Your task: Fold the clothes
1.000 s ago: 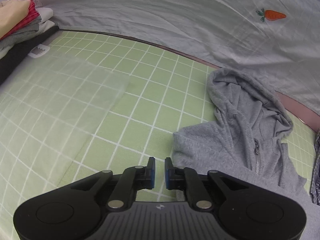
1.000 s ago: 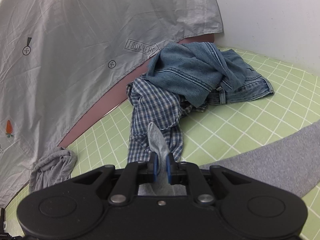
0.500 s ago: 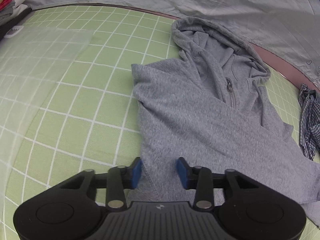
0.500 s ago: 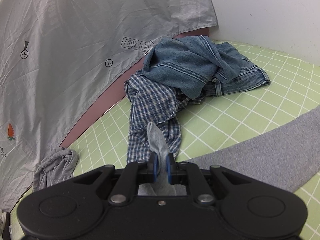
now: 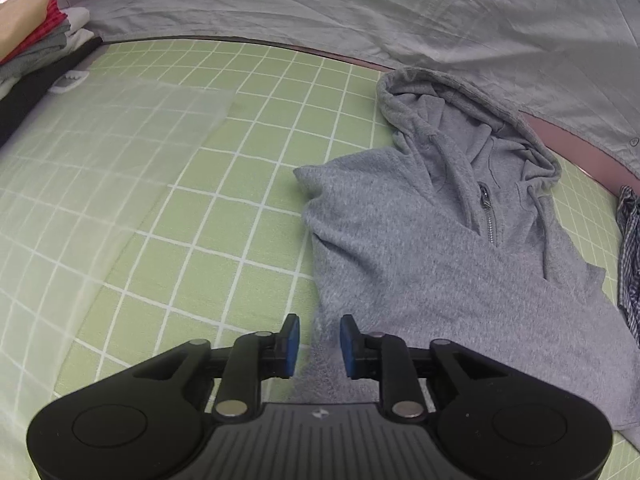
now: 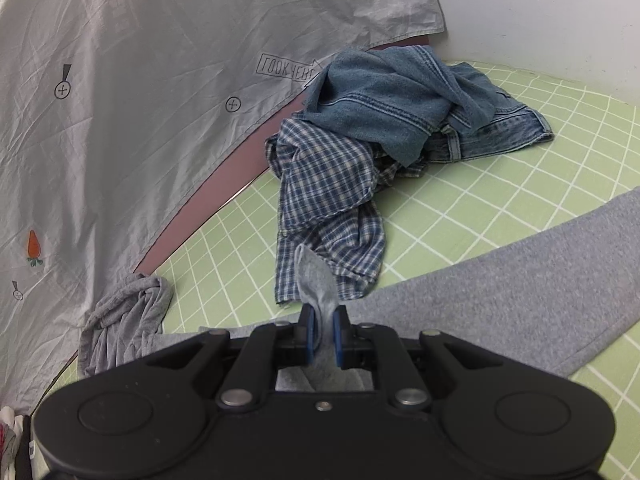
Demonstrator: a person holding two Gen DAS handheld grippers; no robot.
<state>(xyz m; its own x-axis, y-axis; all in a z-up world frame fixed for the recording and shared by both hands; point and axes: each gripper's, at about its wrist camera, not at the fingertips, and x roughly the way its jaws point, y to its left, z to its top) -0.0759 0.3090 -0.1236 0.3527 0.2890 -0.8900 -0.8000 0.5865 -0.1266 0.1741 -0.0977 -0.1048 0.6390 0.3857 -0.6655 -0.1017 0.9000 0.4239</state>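
Grey hoodie (image 5: 460, 264) laid flat on green gridded mat (image 5: 160, 200), long axis running away towards hood; left hand-held gripper (image 5: 319, 346), parted and empty, straddles its near-left edge; right hand-held gripper (image 6: 324, 338) is clamped on a fabric fold.

Both tools share one build. The left gripper (image 5: 319, 340) has a wide matte-black body with a rounded lobe at each side, each lobe marked by a shallow circular recess. A ribbed grey panel with a small pale logo sits at the centre. Black linkage bars run forward, pinned with round silver rivets, and end in blue pads (image 5: 291, 340). The right gripper (image 6: 323, 334) looks the same: black shell, silver rivets, one small central screw, blue-faced jaws.
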